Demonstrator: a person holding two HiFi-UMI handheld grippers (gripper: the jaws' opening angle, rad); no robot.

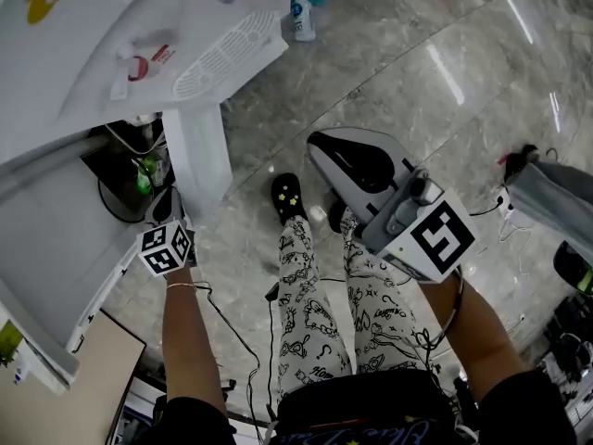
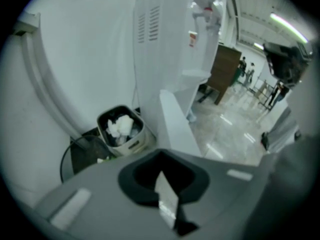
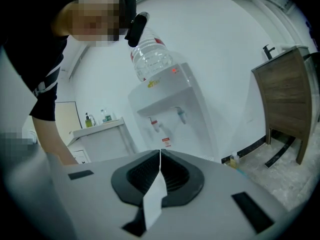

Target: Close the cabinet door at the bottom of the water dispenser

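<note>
Upper left stands the water dispenser [image 1: 139, 44], its bottom cabinet door [image 1: 196, 160] open and jutting toward you. Your left gripper [image 1: 167, 221], jaws together and empty, sits just beside the door's free edge (contact unclear). The closing push looks not yet made. Your right gripper [image 1: 334, 156], jaws likewise together and empty, hangs well apart.

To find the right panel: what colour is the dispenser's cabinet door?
The cabinet door is plain white; head view shows it best.
</note>
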